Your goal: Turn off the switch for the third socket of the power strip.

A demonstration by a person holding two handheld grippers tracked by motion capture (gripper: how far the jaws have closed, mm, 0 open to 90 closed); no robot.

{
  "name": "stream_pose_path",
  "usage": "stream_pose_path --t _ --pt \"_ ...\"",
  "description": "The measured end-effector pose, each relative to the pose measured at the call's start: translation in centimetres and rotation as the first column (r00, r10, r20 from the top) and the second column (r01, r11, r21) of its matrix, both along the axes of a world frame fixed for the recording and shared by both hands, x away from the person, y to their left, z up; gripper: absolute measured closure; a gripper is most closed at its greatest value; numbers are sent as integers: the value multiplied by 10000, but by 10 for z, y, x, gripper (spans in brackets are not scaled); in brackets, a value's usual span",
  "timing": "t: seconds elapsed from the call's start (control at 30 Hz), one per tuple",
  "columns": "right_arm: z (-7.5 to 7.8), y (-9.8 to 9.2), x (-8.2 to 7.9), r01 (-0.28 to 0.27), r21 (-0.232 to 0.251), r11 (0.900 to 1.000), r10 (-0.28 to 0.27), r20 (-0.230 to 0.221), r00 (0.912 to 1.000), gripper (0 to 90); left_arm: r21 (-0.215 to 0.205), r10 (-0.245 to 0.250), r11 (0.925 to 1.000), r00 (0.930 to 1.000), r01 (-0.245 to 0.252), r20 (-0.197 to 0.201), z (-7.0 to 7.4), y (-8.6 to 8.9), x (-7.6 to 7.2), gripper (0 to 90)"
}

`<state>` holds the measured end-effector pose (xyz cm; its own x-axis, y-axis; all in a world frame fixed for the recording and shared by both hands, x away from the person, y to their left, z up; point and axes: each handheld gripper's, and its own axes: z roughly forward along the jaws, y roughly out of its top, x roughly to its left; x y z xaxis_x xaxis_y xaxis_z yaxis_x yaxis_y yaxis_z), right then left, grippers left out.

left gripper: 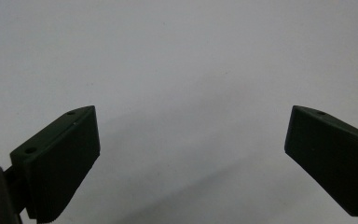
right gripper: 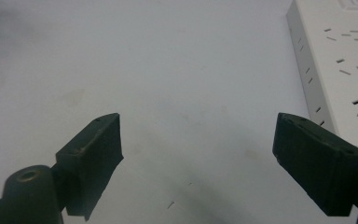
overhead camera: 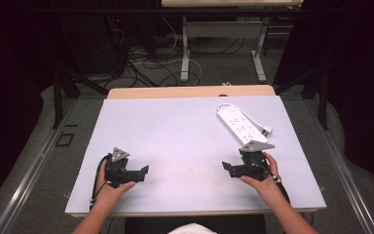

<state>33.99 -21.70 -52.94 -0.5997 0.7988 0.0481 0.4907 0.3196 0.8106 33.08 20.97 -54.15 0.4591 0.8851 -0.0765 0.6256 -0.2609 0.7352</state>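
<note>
- Tabletop (overhead camera: 175,146) — pale, flat sheet over a wooden board; faint smudges near the front edge, otherwise bare but for the items below.
- Power strip (overhead camera: 237,124) — the thing nearest the tools. White, long and flat, several rows of sockets on top, lying slantwise on the far right of the tabletop with its white cord (overhead camera: 253,119) looped alongside and a plug at the near end. In the right gripper view its socket face (right gripper: 340,60) fills the upper right corner, just beyond the right jaw and apart from it.
- Right tool (overhead camera: 230,168) — held in the person's right hand, resting low at the front right, just in front of the strip's near end. Jaws stand wide apart with nothing between them (right gripper: 198,140).
- Left tool (overhead camera: 143,171) — held in the left hand at the front left, well apart from the strip. Jaws likewise spread wide over bare surface (left gripper: 191,135).
- Step in hand, as judged: reaching for the strip with the right tool. To do it well, turn the jaws square across the strip's narrow width, come down over the body rather than the cord, and close on the two long edges — the smooth casing may slip if pinched at a corner. The left tool could steady the far end.
</note>
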Motion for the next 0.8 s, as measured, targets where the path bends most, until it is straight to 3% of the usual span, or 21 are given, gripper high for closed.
stream_pose_path --t 0.27,0.57,0.8 --pt "-10 2 0 -110 51 9999 112 -355 9993 151 -82 42 10000 10000 -42 -25 0 0 0 31" --pt "-16 4 0 -152 -96 9998 151 -59 9999 151 -66 -8 10000 10000 9 72 0 0 0 31" --pt "-21 6 0 -161 -63 9999 159 -211 9997 151 -48 -44 10000 10000 45 33 0 0 0 31"
